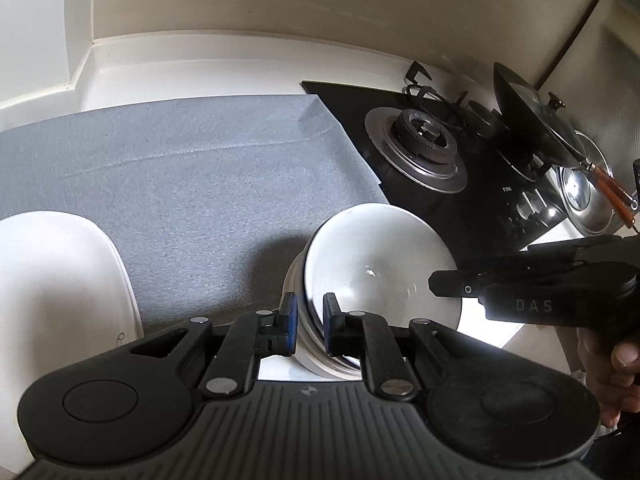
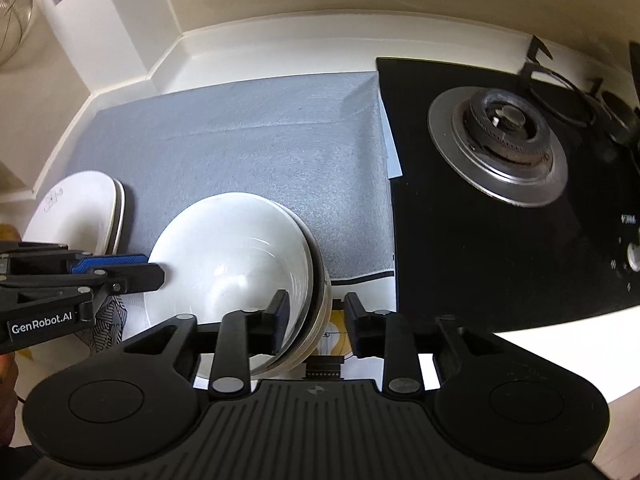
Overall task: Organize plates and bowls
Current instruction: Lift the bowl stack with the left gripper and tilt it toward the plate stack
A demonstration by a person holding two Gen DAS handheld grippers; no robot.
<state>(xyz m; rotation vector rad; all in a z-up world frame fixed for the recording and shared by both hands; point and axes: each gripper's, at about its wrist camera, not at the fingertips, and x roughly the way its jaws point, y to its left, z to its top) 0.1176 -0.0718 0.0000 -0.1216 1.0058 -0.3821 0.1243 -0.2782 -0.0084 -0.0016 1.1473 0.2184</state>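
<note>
A stack of white bowls sits at the front edge of the grey mat. My left gripper is shut on the stack's left rim. My right gripper straddles the stack's right rim with a gap beside its right finger, so it is open. The right gripper also shows from the side in the left wrist view, and the left gripper shows in the right wrist view. Stacked white plates lie on the mat's left side and also show in the left wrist view.
A black gas hob with a burner borders the mat on the right. A pan with a lid and a steel lid sit at the hob's far side. White walls close the back and left.
</note>
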